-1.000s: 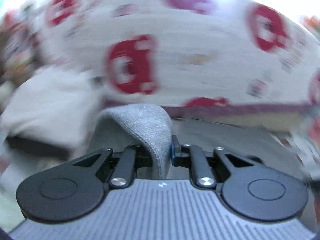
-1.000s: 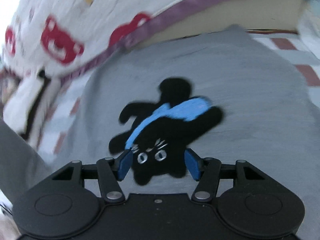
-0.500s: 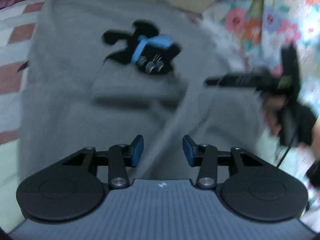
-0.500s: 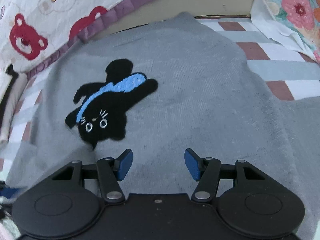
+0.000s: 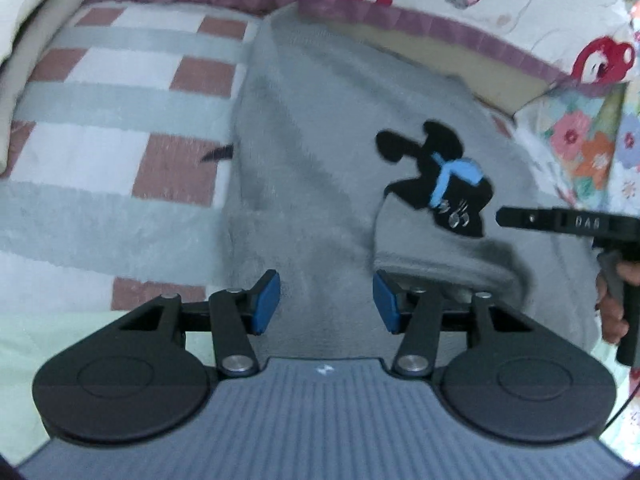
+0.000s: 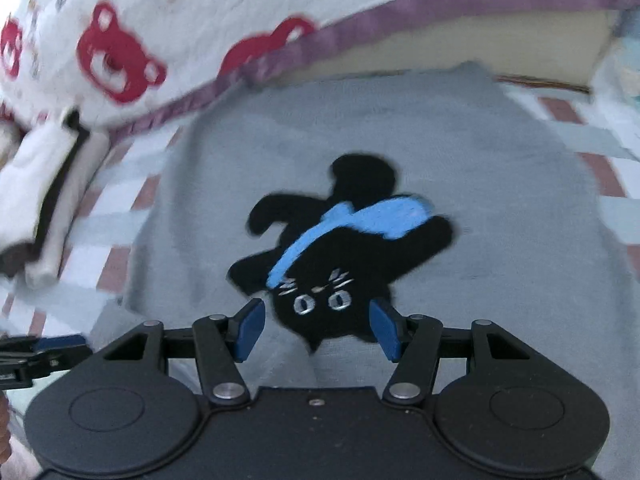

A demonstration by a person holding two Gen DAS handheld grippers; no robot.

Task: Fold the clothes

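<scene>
A gray sweater [image 5: 304, 184] lies spread out on a bed with a checked blanket [image 5: 120, 120] of white, pale green and red-brown squares. In the left wrist view the sweater fills the middle of the frame, and its lower right part is folded over so a thick edge sits just above the right finger. A black cat picture [image 5: 440, 184] with a blue scarf is sewn on the sweater, right of the middle. The left gripper [image 5: 326, 306] sits low in the frame, its blue fingers [image 5: 266, 300] wide apart with nothing between them, over the gray cloth. At the right edge a hand [image 5: 610, 304] holds the other tool, whose black arm [image 5: 560, 222] points at the cat. In the right wrist view the cat [image 6: 336, 260] is upside down in the middle, its head just between the tips of the right gripper [image 6: 318, 328], which is open too and holds nothing. A white quilt with red bears [image 6: 120, 56] and a purple edge fills the upper left. Folded white cloth [image 6: 36, 184] lies at the left edge.
</scene>
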